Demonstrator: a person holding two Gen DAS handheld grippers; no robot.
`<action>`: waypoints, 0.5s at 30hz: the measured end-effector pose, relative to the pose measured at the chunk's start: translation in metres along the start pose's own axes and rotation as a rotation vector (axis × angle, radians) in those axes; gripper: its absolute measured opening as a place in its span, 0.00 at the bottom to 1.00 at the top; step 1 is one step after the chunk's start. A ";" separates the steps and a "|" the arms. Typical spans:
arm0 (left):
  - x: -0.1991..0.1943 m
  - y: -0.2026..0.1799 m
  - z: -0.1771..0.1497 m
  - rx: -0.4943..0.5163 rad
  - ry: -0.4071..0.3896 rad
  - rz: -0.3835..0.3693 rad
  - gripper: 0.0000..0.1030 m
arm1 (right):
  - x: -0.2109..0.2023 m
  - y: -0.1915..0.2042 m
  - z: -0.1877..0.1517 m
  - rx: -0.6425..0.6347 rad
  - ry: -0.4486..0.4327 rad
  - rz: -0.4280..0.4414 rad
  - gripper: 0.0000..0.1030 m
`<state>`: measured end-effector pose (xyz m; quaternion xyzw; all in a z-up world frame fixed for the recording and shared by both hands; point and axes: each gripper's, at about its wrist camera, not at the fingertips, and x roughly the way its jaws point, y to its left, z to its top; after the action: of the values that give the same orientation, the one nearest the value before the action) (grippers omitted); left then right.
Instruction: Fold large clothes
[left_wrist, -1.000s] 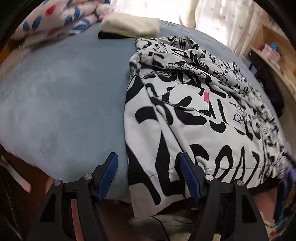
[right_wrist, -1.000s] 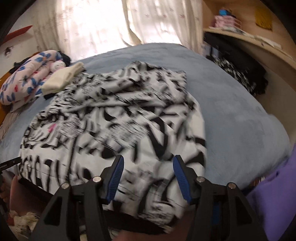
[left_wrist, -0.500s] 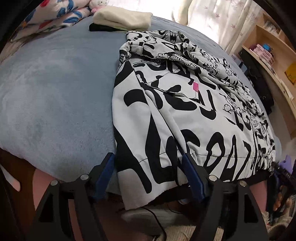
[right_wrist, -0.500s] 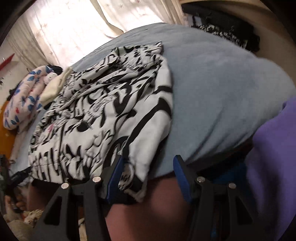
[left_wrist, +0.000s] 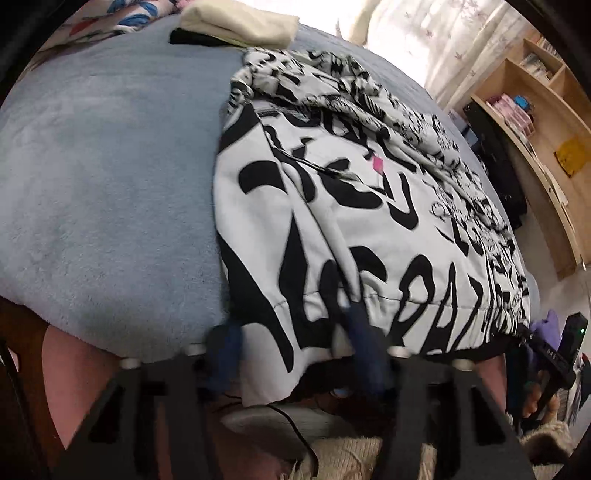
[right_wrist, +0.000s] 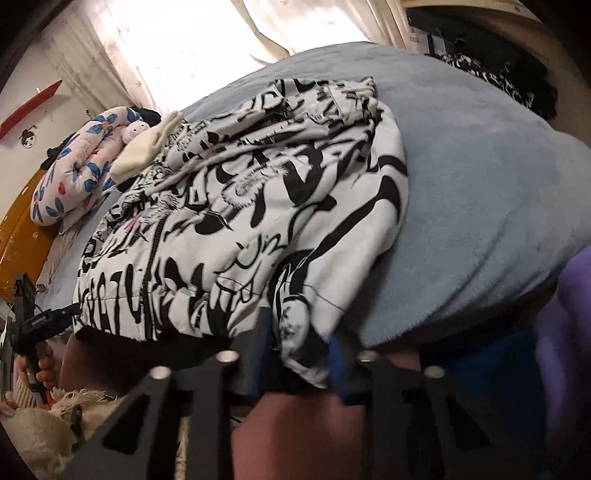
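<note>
A white jacket with black graffiti print lies flat on the blue bed cover, its black-banded hem at the near edge. My left gripper straddles the hem's left corner. Its jaws are closing, and the cloth between them still hangs loose. In the right wrist view the jacket runs away from me. My right gripper is closing on the hem's right corner, and its blue pads pinch a bunched fold of the jacket. Motion blurs the fingers of both.
A folded cream cloth and a floral quilt lie at the bed's far end. Wooden shelves with dark clothing stand on the right. A purple cloth hangs beside the right gripper. A shaggy rug lies below.
Both grippers have dropped onto the near hem and their jaws have narrowed around its corners. The right one swung from the middle of the jacket to its right corner.
</note>
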<state>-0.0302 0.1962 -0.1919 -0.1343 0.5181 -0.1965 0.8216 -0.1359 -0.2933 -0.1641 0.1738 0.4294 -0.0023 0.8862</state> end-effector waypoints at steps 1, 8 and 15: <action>-0.001 -0.004 0.001 0.006 0.008 -0.012 0.23 | -0.003 0.002 0.001 -0.009 -0.005 0.001 0.18; -0.025 -0.016 0.020 -0.061 -0.032 -0.112 0.10 | -0.041 0.014 0.031 0.013 -0.105 0.095 0.14; -0.076 -0.034 0.069 -0.128 -0.206 -0.234 0.07 | -0.071 0.036 0.098 0.008 -0.234 0.185 0.13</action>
<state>-0.0037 0.2022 -0.0876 -0.2652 0.4234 -0.2429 0.8315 -0.1007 -0.3006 -0.0428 0.2146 0.3055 0.0573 0.9259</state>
